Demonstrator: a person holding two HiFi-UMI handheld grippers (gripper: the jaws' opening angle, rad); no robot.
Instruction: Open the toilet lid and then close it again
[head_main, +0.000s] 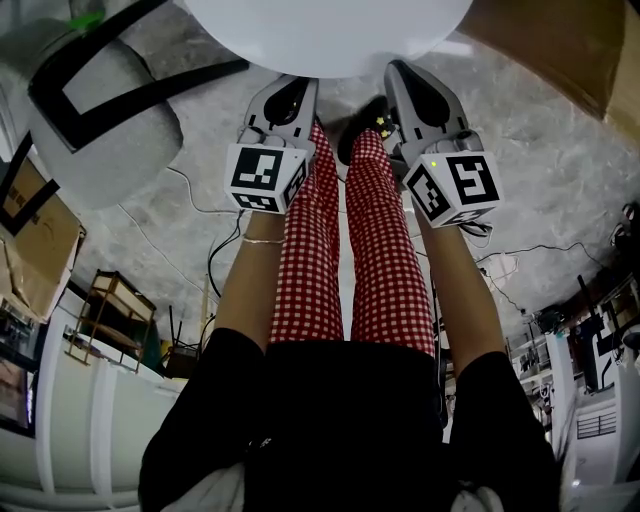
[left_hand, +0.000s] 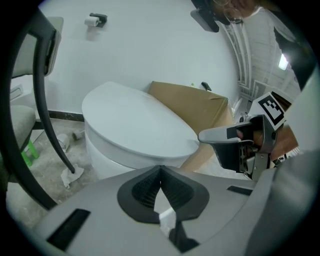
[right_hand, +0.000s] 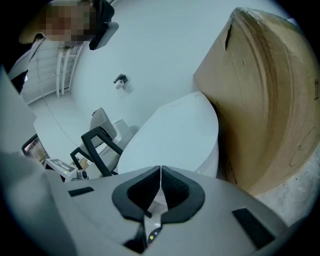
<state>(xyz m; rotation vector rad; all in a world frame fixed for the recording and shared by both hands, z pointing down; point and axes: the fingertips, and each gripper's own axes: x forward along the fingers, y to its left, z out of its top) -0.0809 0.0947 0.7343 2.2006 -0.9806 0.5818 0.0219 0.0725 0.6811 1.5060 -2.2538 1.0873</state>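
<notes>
Our legs (head_main: 350, 250): red and white checked trousers, right below us.
Left claw (left_hand: 160, 173): pressed together with nothing in it, low in front of the toilet.
Right claw (right_hand: 160, 173): pressed together and empty, close beside the left one.
Toilet lid (left_hand: 135, 125): white, lying down flat on the bowl, just past both claws. We cannot tell if they touch it.
Box (right_hand: 270, 100): brown cardboard, right beside the toilet.
Chair (head_main: 95, 110): grey with black arms, at the toilet's other side, on the grey floor (head_main: 540, 150).

Right gripper (right_hand: 159, 169), fingers (right_hand: 141, 192) together, before closed toilet lid (right_hand: 175, 132) beside cardboard box (right_hand: 270, 100)
</notes>
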